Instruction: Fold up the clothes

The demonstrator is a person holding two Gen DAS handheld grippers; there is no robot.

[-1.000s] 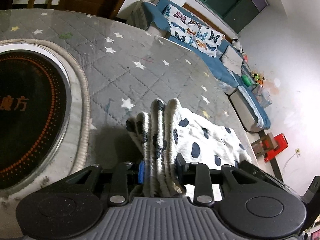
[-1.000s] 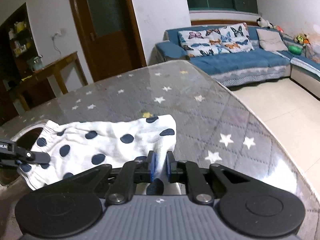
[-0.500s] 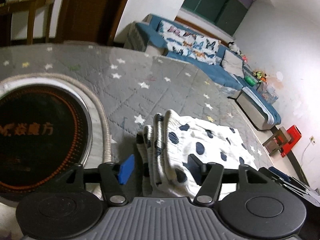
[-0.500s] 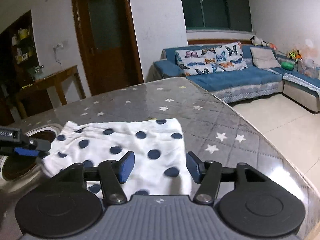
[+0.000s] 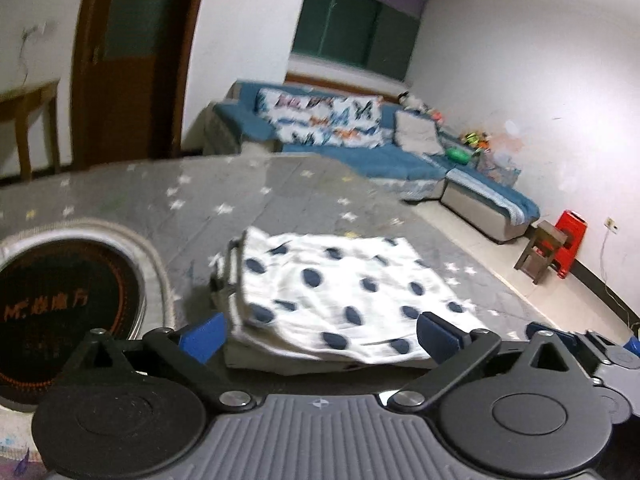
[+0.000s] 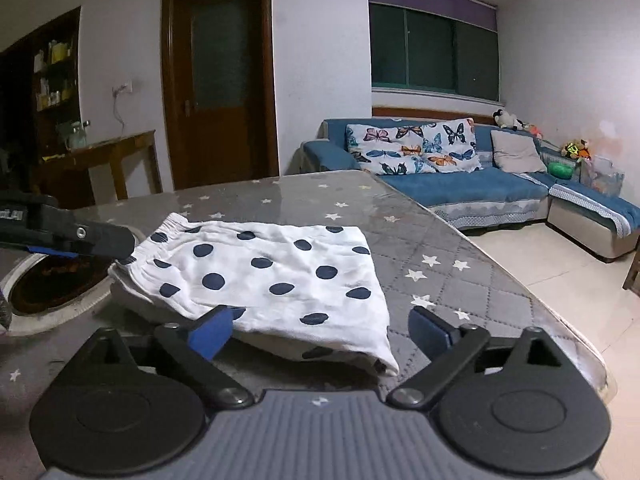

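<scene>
So the polka-dot garment (image 6: 276, 276) lies folded flat on the star-print table cover (image 6: 452, 256), right in front of both tongs, its long side running left to right. The left gripper (image 5: 320, 334) and right gripper (image 6: 320, 330) are both spread wide, holding nothing. Its elastic waistband end points toward the left one, so that hand looks nearer to it. Only the left view shows the stacked layers at that edge; the right view shows the loose lower corner instead.
</scene>
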